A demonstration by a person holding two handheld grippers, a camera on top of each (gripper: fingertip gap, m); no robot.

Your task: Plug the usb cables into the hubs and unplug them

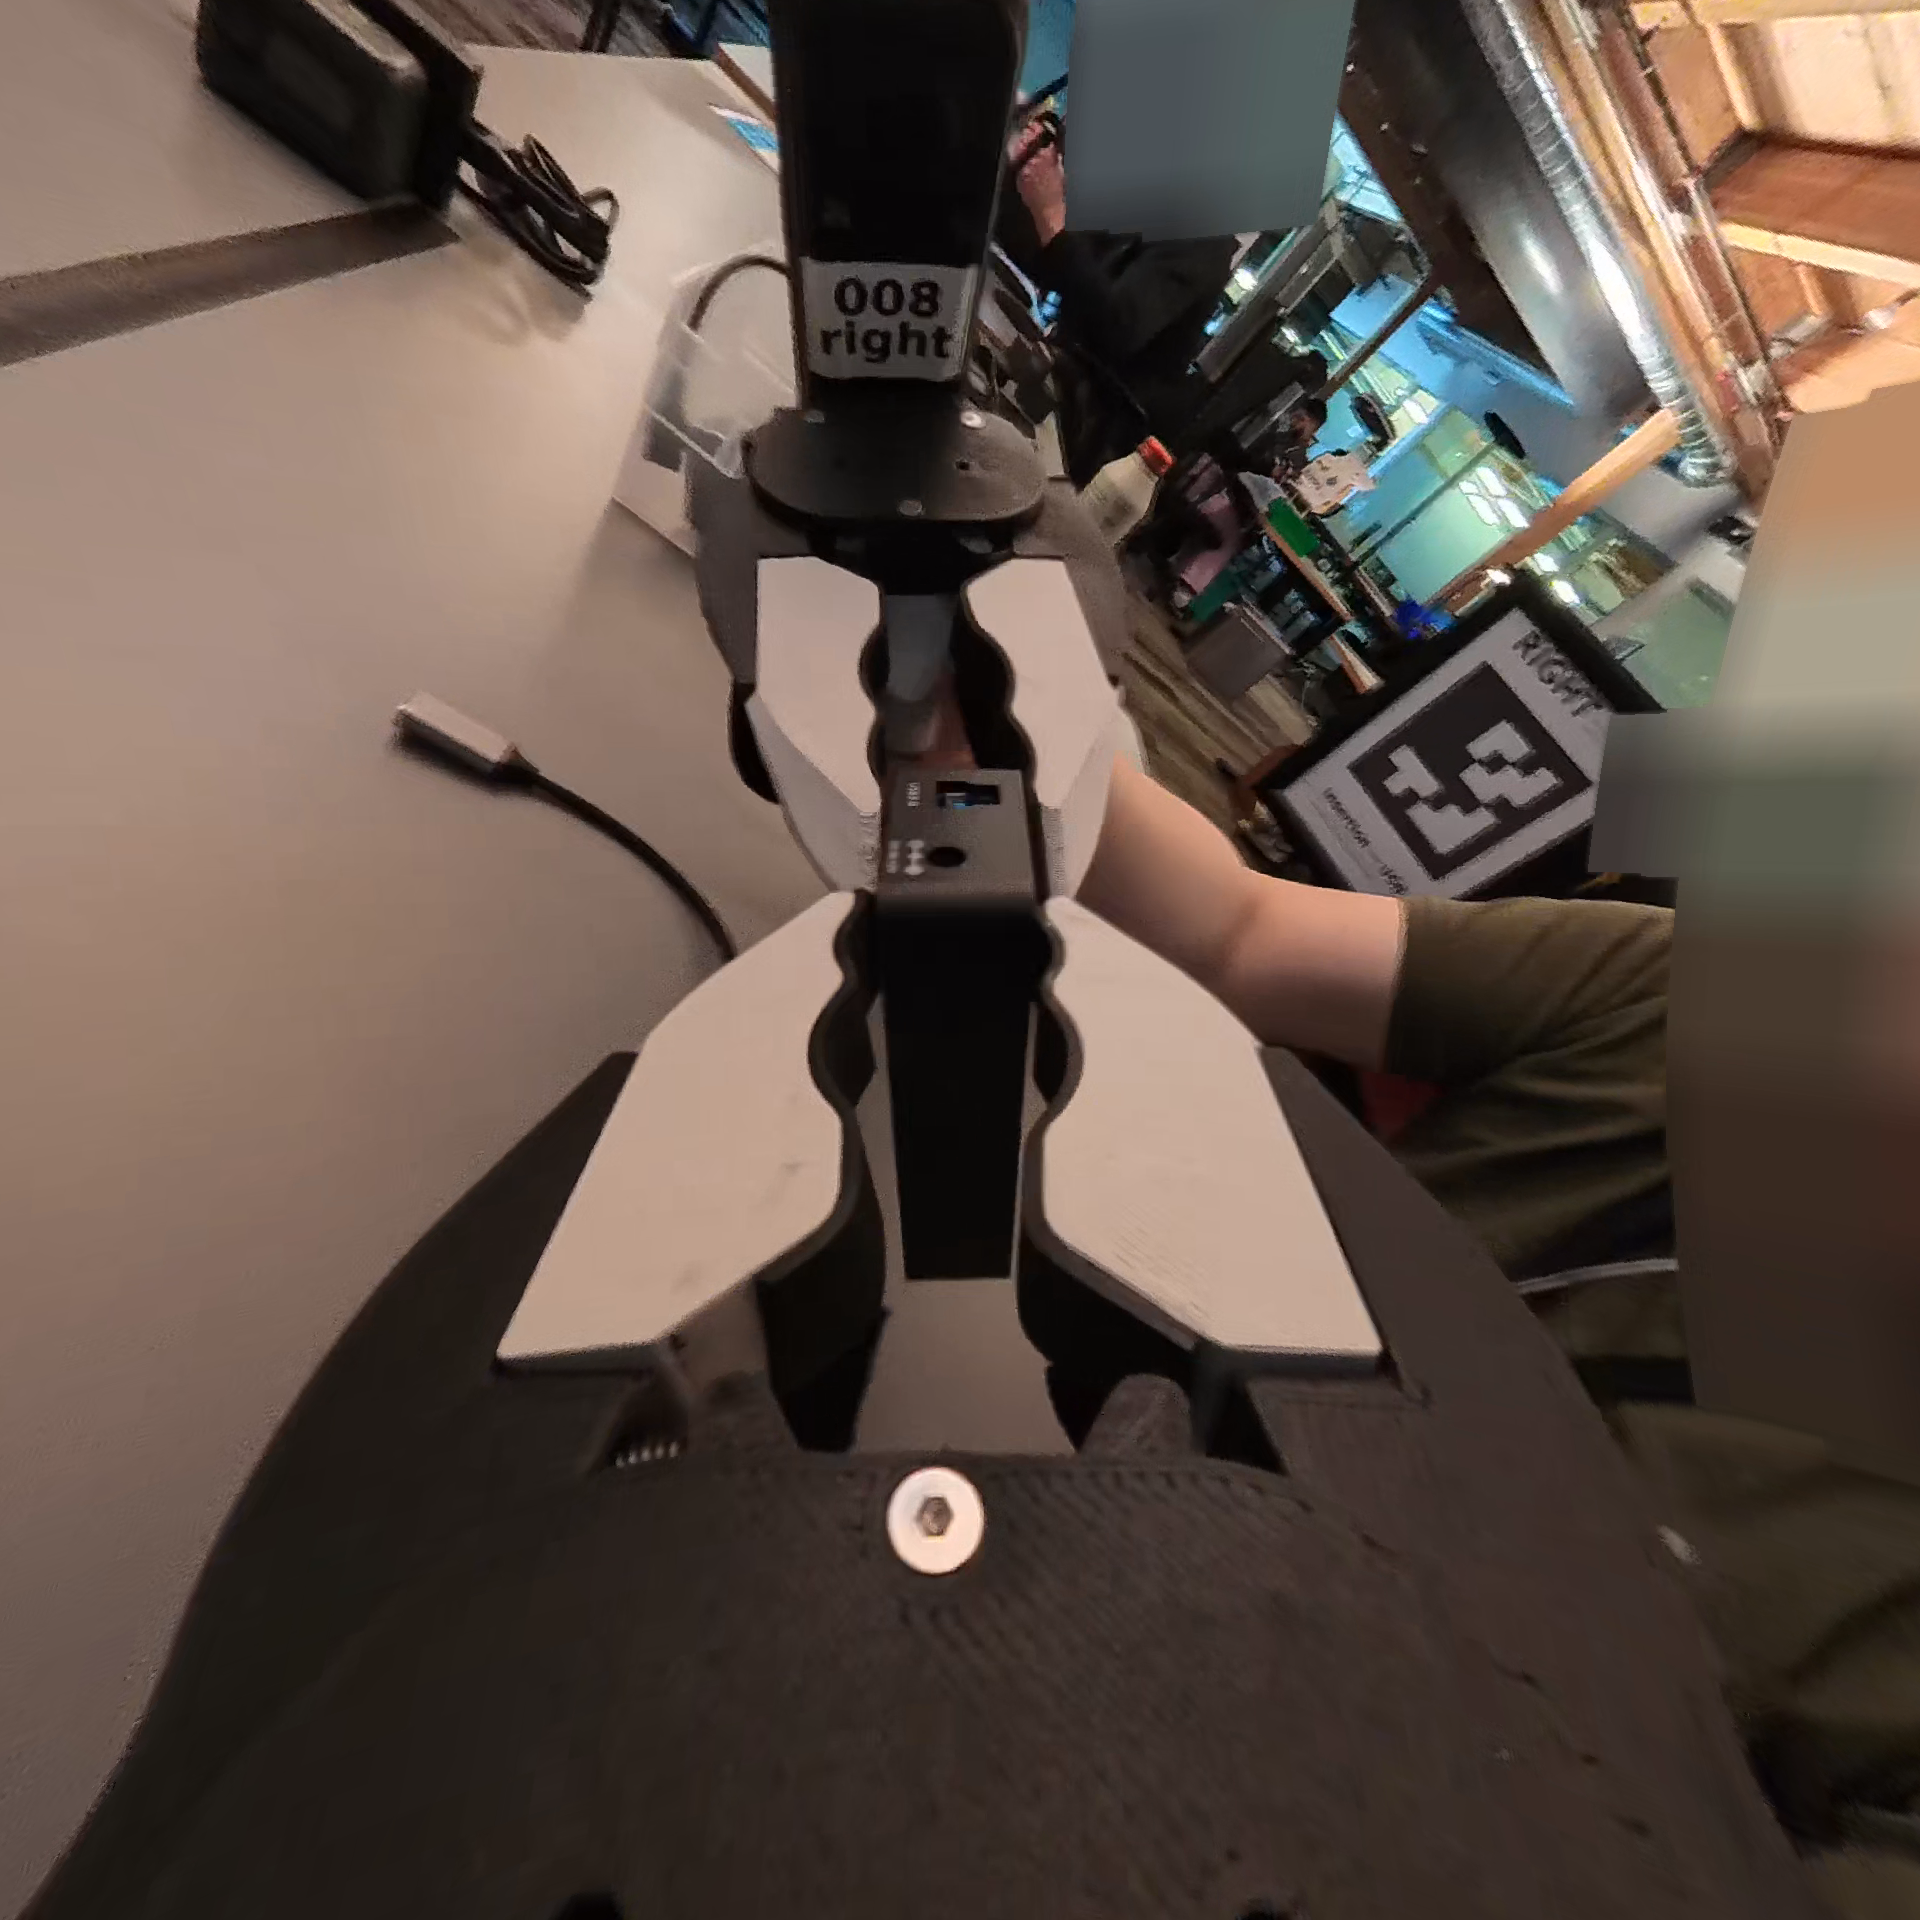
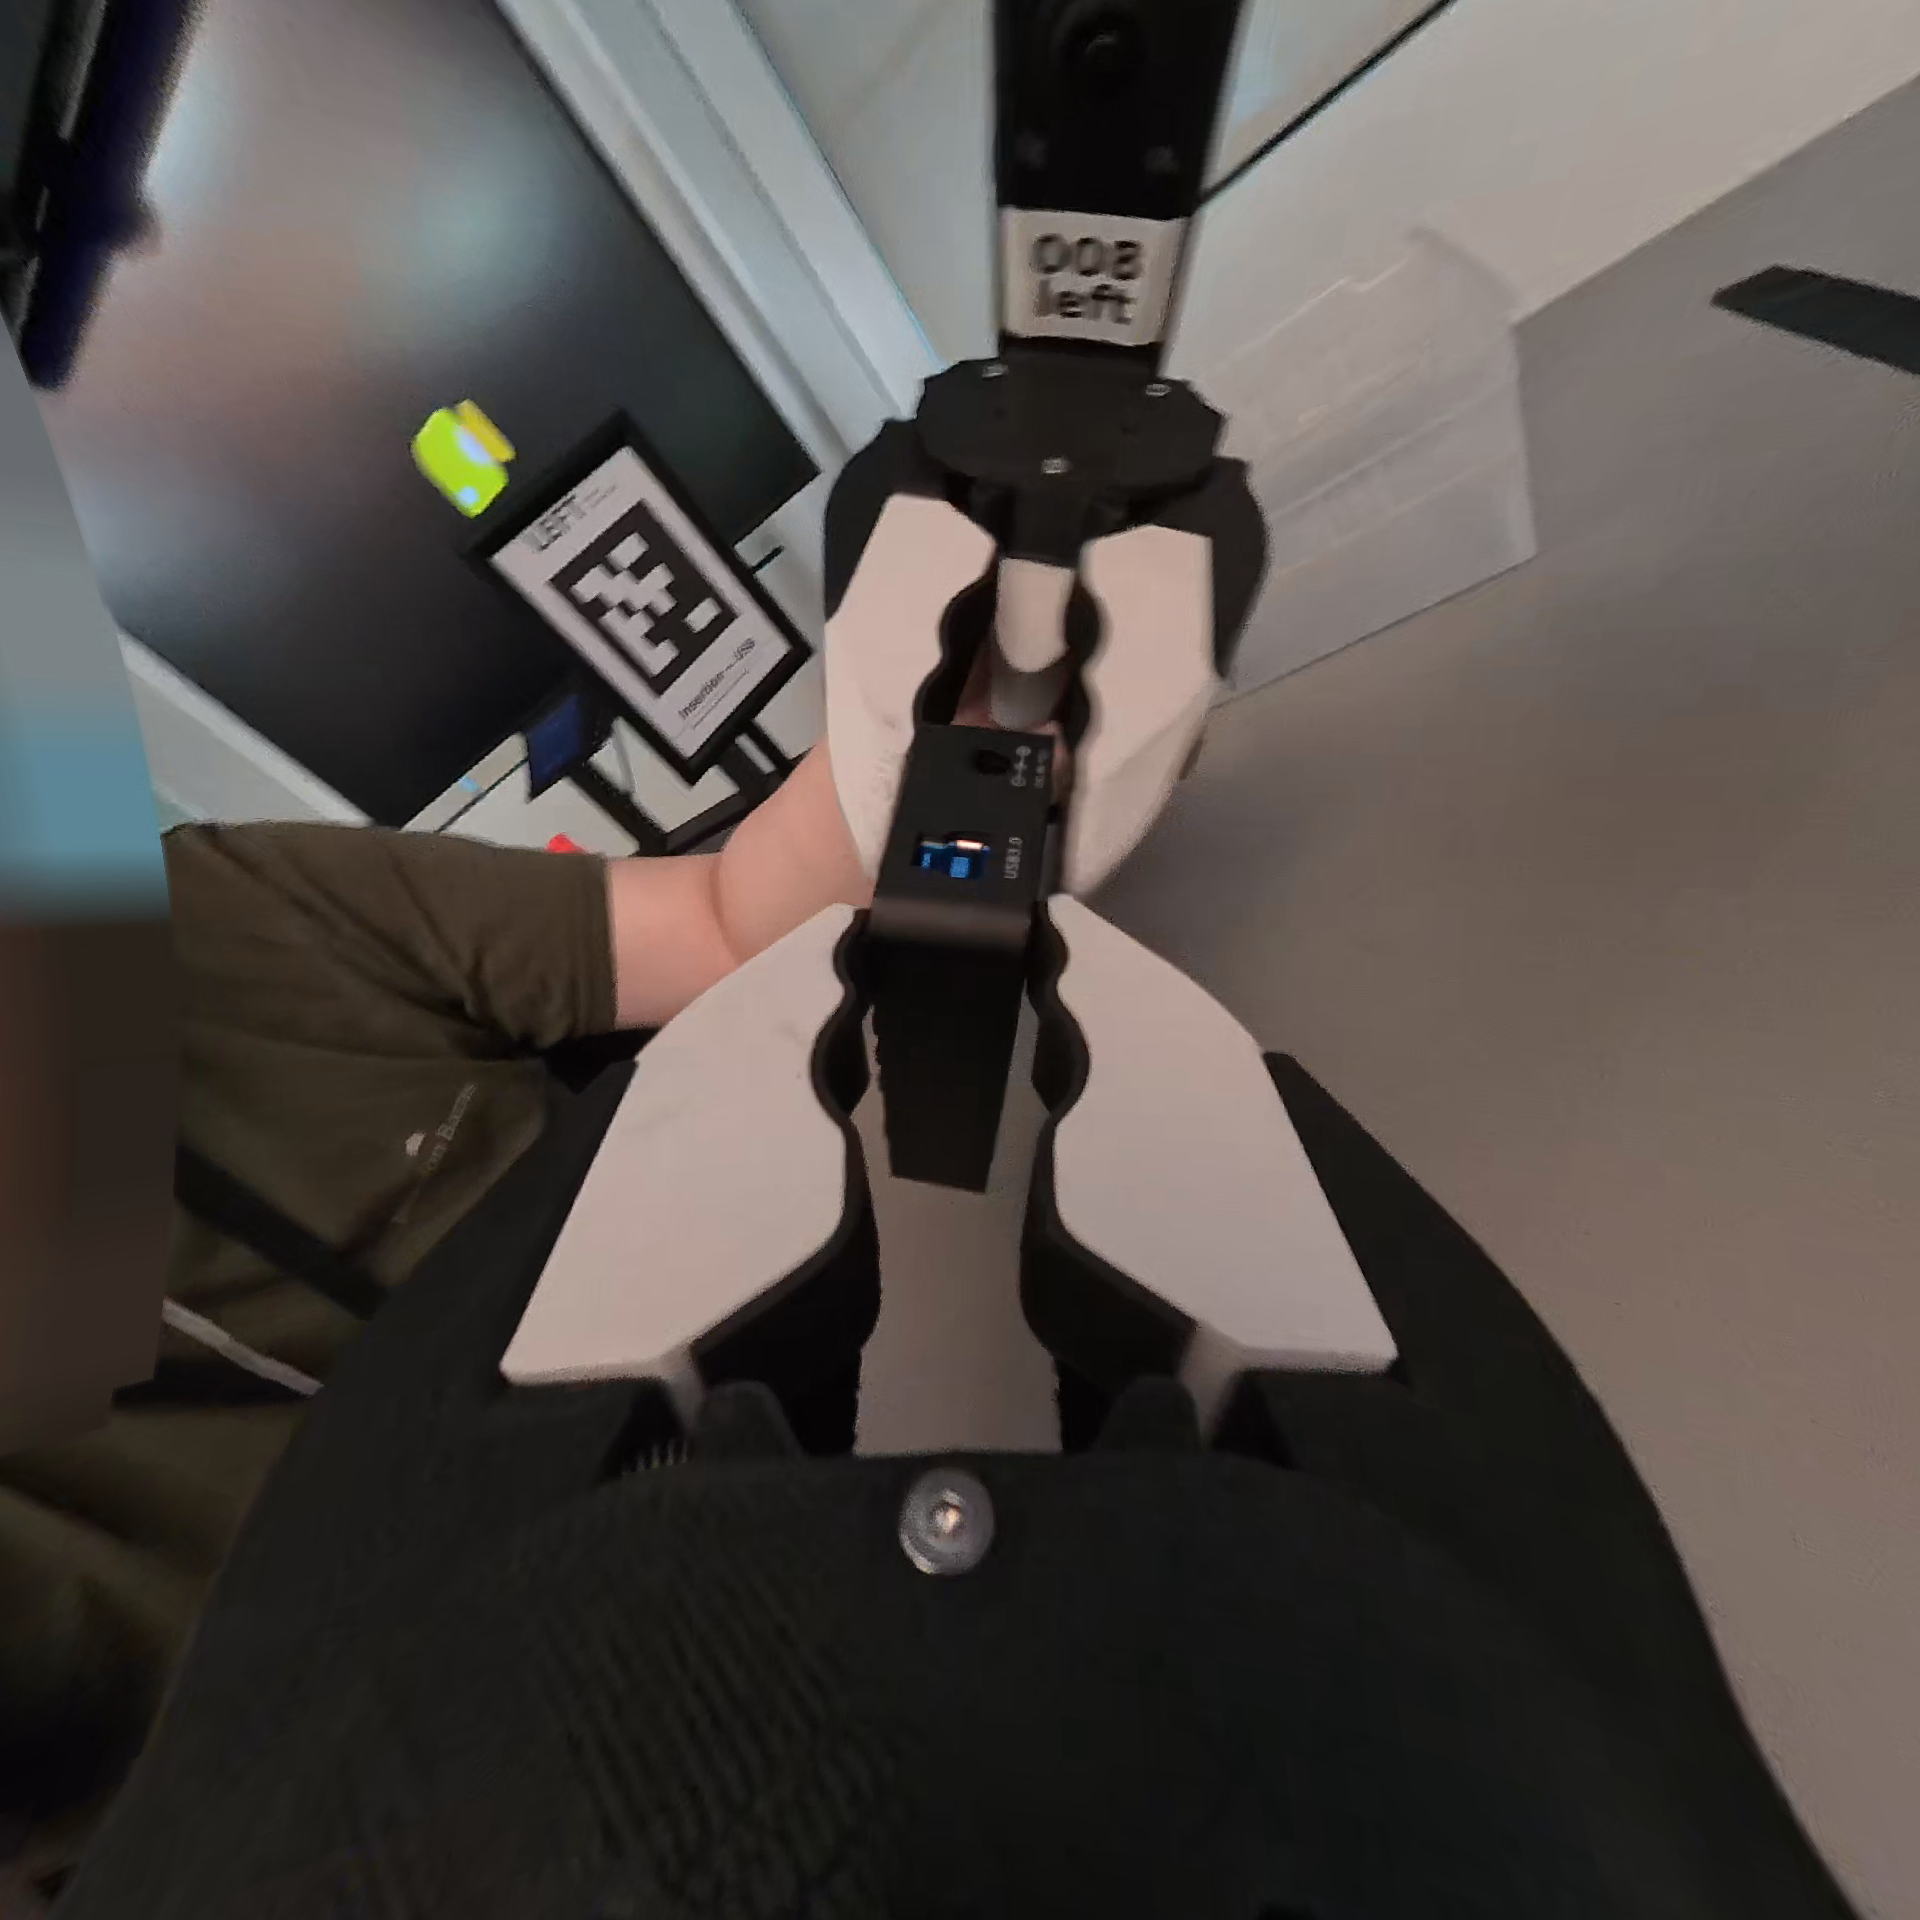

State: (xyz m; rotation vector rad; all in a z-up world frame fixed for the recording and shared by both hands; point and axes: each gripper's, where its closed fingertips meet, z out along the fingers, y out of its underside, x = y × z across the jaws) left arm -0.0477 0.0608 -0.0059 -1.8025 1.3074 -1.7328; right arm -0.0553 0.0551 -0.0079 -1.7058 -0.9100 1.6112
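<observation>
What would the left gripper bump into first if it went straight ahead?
Most likely the right gripper, facing the left gripper tip to tip; both clamp the same black hub, with hardly any gap showing.

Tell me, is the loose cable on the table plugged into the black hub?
No. In the left wrist view the cable lies on the table with its silver plug bare, apart from the hub.

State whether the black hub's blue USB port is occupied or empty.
Empty: the blue port on the hub shows no plug; a cable plug lies on the table.
</observation>
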